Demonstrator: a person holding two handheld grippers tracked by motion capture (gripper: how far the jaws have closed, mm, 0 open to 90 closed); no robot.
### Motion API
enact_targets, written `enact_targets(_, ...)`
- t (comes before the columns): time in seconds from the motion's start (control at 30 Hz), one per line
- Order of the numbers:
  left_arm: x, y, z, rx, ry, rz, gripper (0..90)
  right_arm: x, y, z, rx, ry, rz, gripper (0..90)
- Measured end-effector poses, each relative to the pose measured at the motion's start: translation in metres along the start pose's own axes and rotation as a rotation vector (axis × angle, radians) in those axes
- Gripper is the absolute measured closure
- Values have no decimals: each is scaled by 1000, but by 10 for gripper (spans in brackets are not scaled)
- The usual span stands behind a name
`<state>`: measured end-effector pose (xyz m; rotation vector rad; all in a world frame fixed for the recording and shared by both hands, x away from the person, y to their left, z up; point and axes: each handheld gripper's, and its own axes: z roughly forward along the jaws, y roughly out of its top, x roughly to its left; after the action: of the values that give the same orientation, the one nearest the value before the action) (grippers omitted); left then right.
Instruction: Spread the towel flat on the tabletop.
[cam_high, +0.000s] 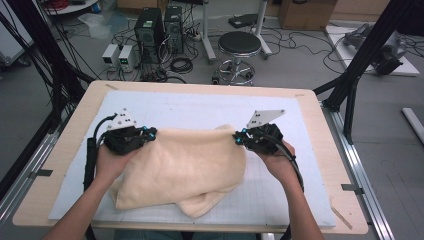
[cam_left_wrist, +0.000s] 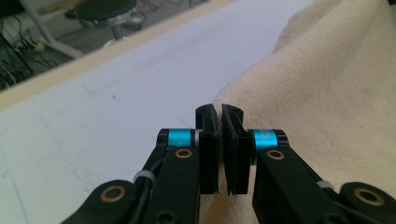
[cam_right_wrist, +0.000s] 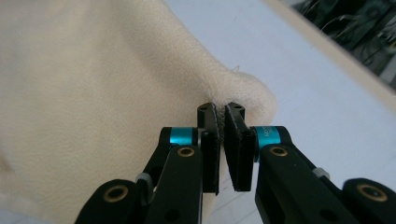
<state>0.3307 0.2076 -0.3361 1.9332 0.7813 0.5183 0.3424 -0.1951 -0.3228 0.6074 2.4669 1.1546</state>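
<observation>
- Where the cream towel (cam_high: 182, 167) lies bunched on the white surface (cam_high: 200, 107), left gripper (cam_high: 151, 133) jaws pinch its left corner.
- Right gripper (cam_high: 237, 137) jaws pinch its right corner.

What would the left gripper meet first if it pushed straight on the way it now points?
The soft cream fleece blanket: the left gripper has its fingers closed on that blanket's edge, so the cloth comes first. Beyond it lies the white gridded mat, though depth there is unclear.
</observation>
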Motion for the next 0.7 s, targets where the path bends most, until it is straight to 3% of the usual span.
enact_targets(0.1, -3, 4, -8, 6, -8, 20, 852, 6, 12, -12, -13, 1, -33, 851)
enact_targets(0.13, -6, 2, -12, 22, -21, 41, 851, 10, 12, -12, -3, 21, -50, 850)
enact_targets(0.17, -15, -10, -19, 72, -53, 78, 851, 17, 11, -12, 17, 40, -61, 848)
enact_targets(0.2, -15, -10, -19, 72, -53, 78, 852, 24, 7, -9, 39, 72, -81, 847)
enact_targets(0.23, -25, -33, -28, 112, -83, 91, 851, 32, 0, -6, 67, 101, -88, 847)
enact_targets(0.27, -25, -33, -28, 112, -83, 91, 851, 41, -8, -3, 95, 123, -102, 847)
enact_targets(0.3, -30, -45, -33, 116, -97, 87, 851, 48, -17, 0, 108, 148, -110, 847)
enact_targets(0.33, -38, -70, -43, 122, -127, 58, 851, 56, -26, 3, 109, 181, -96, 847)
enact_targets(0.43, -51, -93, -49, 163, -186, 48, 847, 76, -46, 9, 124, 250, -84, 845)
enact_targets(0.5, -56, -97, -50, 177, -204, 49, 831, 85, -52, 11, 129, 262, -93, 833)
enact_targets(0.57, -61, -96, -52, 198, -254, 68, 776, 87, -54, 11, 130, 265, -102, 798)
enact_targets(0.63, -62, -85, -56, 202, -271, 103, 680, 83, -53, 7, 120, 248, -94, 751)
enact_targets(0.7, -60, -80, -57, 192, -268, 114, 662, 76, -51, 1, 85, 239, -77, 718)
